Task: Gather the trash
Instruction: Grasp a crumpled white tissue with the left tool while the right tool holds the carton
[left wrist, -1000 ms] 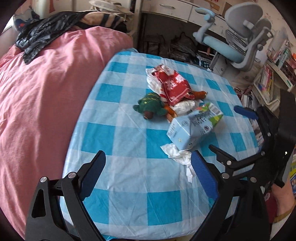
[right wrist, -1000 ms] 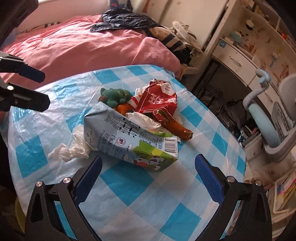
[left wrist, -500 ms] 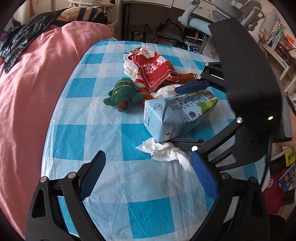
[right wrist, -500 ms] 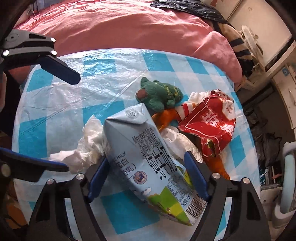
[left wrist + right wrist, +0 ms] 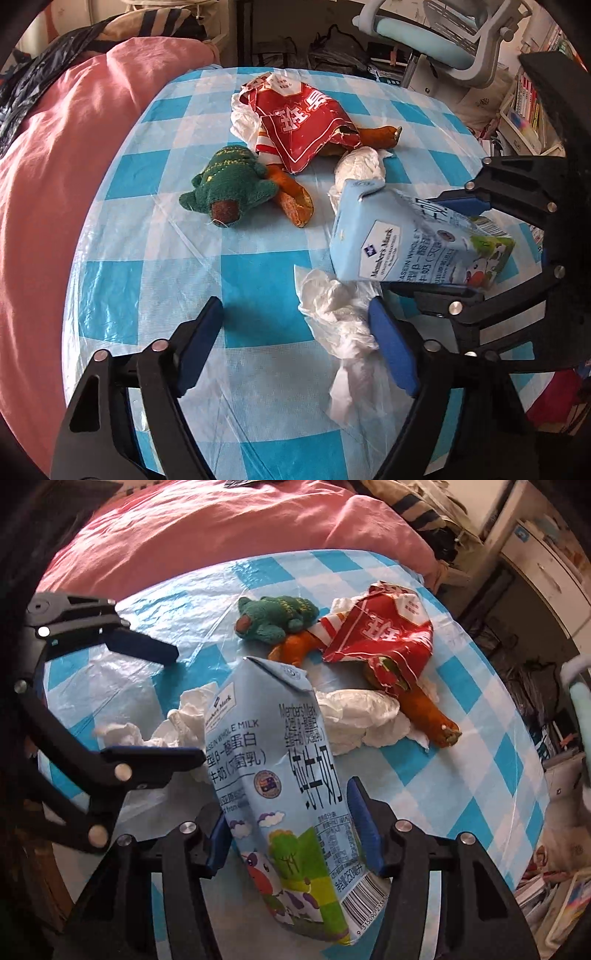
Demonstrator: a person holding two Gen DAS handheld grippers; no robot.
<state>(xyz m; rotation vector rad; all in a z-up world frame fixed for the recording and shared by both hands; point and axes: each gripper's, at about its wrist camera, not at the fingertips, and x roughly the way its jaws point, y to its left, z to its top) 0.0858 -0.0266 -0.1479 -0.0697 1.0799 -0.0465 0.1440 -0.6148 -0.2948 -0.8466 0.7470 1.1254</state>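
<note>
On the round table with its blue-and-white checked cloth [image 5: 258, 273], a light blue milk carton [image 5: 280, 760] lies tilted between the blue pads of the right gripper [image 5: 291, 834], whose jaws have just been closing and now press against the carton's two sides near its base. Just beside the carton's top end sits a crumpled white tissue [image 5: 340, 317], part of it tucked under the carton. The left gripper [image 5: 295, 343] hangs over the cloth next to that tissue; its jaws have just been narrowing but stand apart with nothing pressed between them, the right-hand pad [image 5: 391, 350] touching or just overlapping the tissue's edge, which of the two cannot be told. Further across the table lie a torn red snack wrapper [image 5: 306, 122], a second wad of white paper [image 5: 360, 168] between the wrapper and the carton, and an orange plush piece [image 5: 293, 197] poking out from under the wrapper. A small green plush turtle [image 5: 229, 184] rests beside the orange piece. A pink bedcover [image 5: 62, 166] borders the table on one side, and a pale blue office chair [image 5: 436, 40] stands beyond the far edge.
</note>
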